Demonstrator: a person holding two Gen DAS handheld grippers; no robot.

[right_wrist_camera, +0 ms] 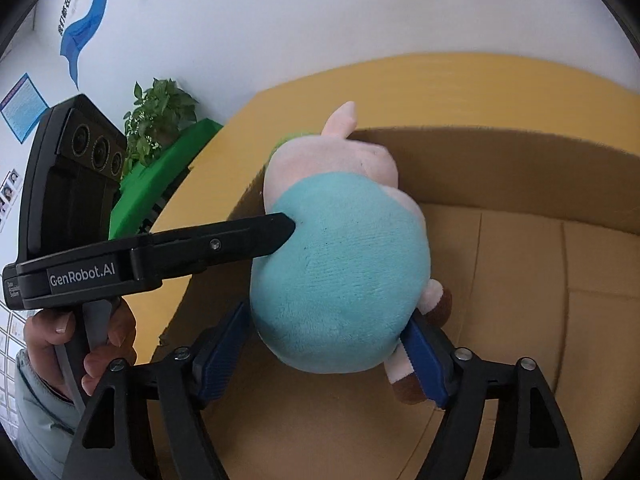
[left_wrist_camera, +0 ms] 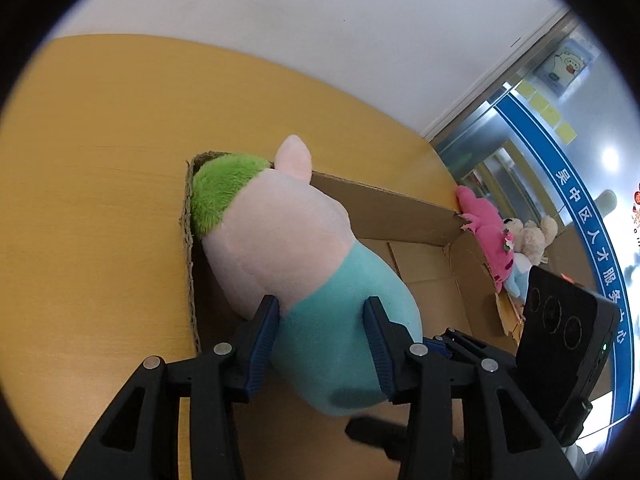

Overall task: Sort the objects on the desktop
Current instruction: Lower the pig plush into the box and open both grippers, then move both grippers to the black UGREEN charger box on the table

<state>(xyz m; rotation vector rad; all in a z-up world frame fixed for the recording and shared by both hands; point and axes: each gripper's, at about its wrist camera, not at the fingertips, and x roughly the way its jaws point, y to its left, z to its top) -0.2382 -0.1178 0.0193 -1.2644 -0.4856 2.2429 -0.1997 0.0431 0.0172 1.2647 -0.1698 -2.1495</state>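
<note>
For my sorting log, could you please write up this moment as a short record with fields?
held item: plush pig in a teal shirt, over the open cardboard box
left gripper: shut on the pig's body
right gripper: jaws flank the pig's lower end; cannot tell if they press
box position: on the yellow table
elsewhere: pink plush toy beyond the box's far end

Both tongs angle downward: the left tongs [left_wrist_camera: 322, 314] have blue pads pressing into what they hold, the right tongs [right_wrist_camera: 328, 334] spread wide, a hand [right_wrist_camera: 80, 340] gripping the left handle.
</note>
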